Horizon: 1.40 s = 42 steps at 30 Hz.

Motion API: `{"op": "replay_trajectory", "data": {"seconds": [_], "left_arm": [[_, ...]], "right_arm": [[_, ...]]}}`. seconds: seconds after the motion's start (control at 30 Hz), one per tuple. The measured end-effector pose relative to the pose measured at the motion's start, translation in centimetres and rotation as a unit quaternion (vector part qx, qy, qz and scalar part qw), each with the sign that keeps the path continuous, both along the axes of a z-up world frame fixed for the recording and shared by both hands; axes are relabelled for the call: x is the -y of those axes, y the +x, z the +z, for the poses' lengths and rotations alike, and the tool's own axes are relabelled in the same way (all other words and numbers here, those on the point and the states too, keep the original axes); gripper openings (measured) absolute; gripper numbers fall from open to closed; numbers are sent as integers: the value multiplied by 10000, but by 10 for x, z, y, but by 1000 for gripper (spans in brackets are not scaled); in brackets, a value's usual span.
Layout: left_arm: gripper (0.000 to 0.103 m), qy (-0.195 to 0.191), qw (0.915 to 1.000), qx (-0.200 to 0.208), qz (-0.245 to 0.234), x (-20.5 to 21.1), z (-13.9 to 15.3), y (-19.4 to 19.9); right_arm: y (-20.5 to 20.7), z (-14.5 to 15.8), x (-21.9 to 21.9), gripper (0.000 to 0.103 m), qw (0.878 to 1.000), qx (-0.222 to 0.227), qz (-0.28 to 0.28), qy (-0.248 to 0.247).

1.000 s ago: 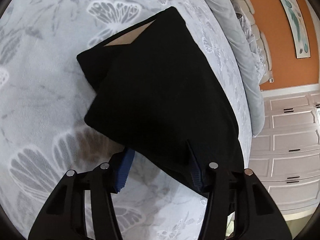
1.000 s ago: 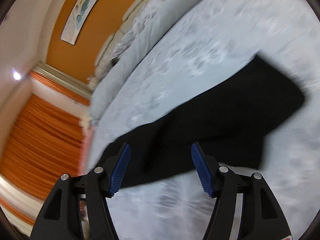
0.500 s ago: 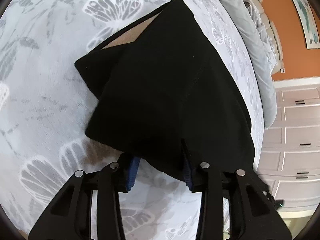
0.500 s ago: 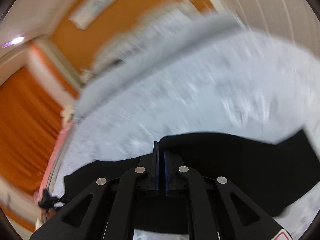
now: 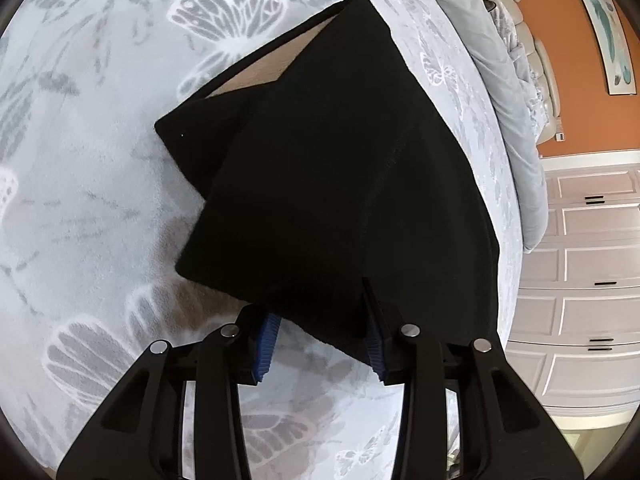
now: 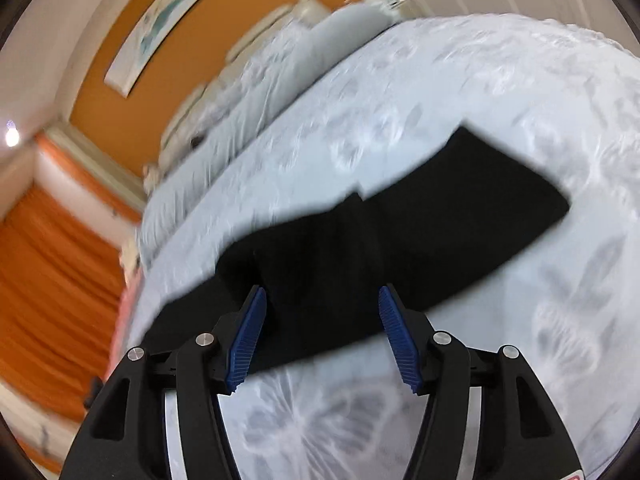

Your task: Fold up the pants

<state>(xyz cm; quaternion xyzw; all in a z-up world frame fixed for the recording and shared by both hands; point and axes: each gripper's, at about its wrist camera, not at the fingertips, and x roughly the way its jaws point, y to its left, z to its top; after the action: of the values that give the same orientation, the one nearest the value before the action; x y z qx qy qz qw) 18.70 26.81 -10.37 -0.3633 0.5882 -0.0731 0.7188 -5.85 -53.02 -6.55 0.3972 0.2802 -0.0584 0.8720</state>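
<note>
The soft, limp black fabric pants are lying part-folded on the butterfly-print grey bedspread. The left gripper is straddling their near edge, jaws parted; the right gripper is held wide, empty. Gripping at doubled hems is judged advisable.

The pants lie on the bed, folded over so an upper layer rests on a lower one that sticks out on the left in the left wrist view. The left tongs sit at the near edge of the pants, fingers apart with the cloth edge between them, while the right tongs stand spread just before the near edge of the pants. Behind the pants a rolled blanket lies along the far side of the bed, with a picture on the wall beyond, curtains to the left in the right wrist view, and cabinet doors right of the bed in the left wrist view.
</note>
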Motion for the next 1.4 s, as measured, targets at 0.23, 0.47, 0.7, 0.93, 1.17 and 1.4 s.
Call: {"op": "replay_trajectory", "data": {"seconds": [0.23,0.47,0.7,0.93,1.17,1.4], "left_arm": [[37,47,9999,-55,132,3,0,1],[37,109,9997,-154,177,3,2,3],[37,373,9992,-29,126,10,4,3],[37,541,9984,-42,175,13,6,6],[37,499,9984,-39,259,12,6,7],[37,749,9972,-51,-3,12,11,12]], "right_arm": [[95,-26,14,40,9861,-1474,408,-652],[55,66,11,9,9766,-158,164,-2137],[-12,13,95,24,9517,-1500,-1031,-2472],[-19,3,56,63,9969,-319,-54,-716],[52,-23,77,8,9931,-994,-554,-277],[12,53,69,4,9959,384,-329,-744]]}}
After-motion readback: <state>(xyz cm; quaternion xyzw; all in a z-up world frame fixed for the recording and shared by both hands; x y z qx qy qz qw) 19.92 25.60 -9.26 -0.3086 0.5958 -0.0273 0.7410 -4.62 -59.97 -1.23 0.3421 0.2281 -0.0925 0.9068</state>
